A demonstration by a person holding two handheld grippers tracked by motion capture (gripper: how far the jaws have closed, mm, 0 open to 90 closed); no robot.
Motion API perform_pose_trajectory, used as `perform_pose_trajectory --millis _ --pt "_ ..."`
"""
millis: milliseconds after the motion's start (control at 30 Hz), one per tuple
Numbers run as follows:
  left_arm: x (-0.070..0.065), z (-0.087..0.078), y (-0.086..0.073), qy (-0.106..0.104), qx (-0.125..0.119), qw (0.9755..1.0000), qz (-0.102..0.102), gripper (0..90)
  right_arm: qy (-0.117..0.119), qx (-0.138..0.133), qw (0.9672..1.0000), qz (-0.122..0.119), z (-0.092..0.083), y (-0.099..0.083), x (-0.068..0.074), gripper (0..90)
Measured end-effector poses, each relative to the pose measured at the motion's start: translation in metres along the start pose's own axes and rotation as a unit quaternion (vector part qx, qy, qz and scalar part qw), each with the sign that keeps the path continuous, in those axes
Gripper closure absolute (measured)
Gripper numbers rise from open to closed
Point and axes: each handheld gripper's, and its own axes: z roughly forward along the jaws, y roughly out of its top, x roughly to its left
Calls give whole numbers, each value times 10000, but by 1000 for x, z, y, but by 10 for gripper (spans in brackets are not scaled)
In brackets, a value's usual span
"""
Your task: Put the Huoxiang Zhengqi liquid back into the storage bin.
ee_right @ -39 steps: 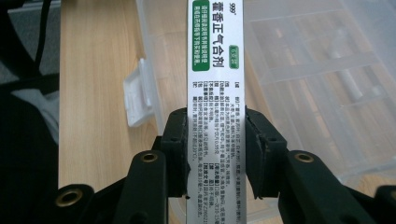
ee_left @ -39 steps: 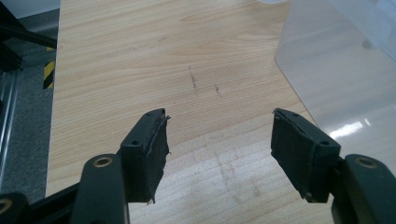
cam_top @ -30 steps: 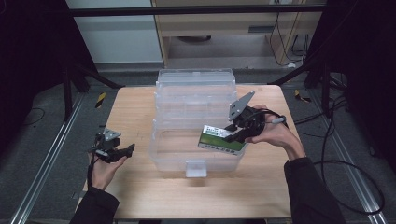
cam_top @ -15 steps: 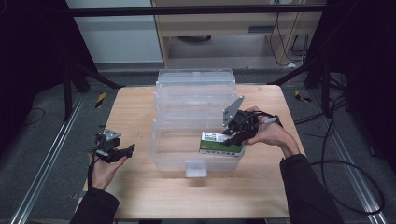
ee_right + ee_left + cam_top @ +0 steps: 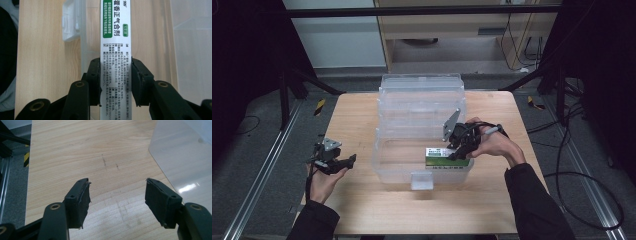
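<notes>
In the high view, the right gripper point(image 5: 458, 146) and the hand around it cover the 3 o'clock end of the green and white box point(image 5: 444, 156), and the print on that box is too small to read there. The clear plastic bin point(image 5: 387, 165) blurs the box's lower edge through its wall. In the right gripper view, the box point(image 5: 115, 37) runs off the frame at 12 o'clock and 6 o'clock, so neither end shows, and the fine print between the pads is too small to make out. In the left gripper view, the bin's clear lid point(image 5: 182, 157) is cut off at 3 o'clock.
</notes>
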Motion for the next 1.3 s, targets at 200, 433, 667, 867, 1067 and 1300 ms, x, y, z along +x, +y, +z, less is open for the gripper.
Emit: perform_pose_trajectory --millis 200,433,667,867,1067,1300 --pt "0 0 0 6 5 10000 6 357 -2 162 9999 -42 7 1 1 640" --pt "0 0 0 14 1 10000 4 357 -3 356 9993 -110 14 2 1 640" --pt "0 1 0 15 15 10000 20 357 4 520 9986 -110 22 4 2 639" --pt "0 1 0 15 6 10000 14 357 8 588 9982 -152 27 4 2 637" --pt "0 1 -1 15 15 10000 21 357 3 512 9986 -111 32 -1 2 636" --pt "0 1 0 16 5 10000 18 357 13 629 9980 -91 40 -1 3 635"
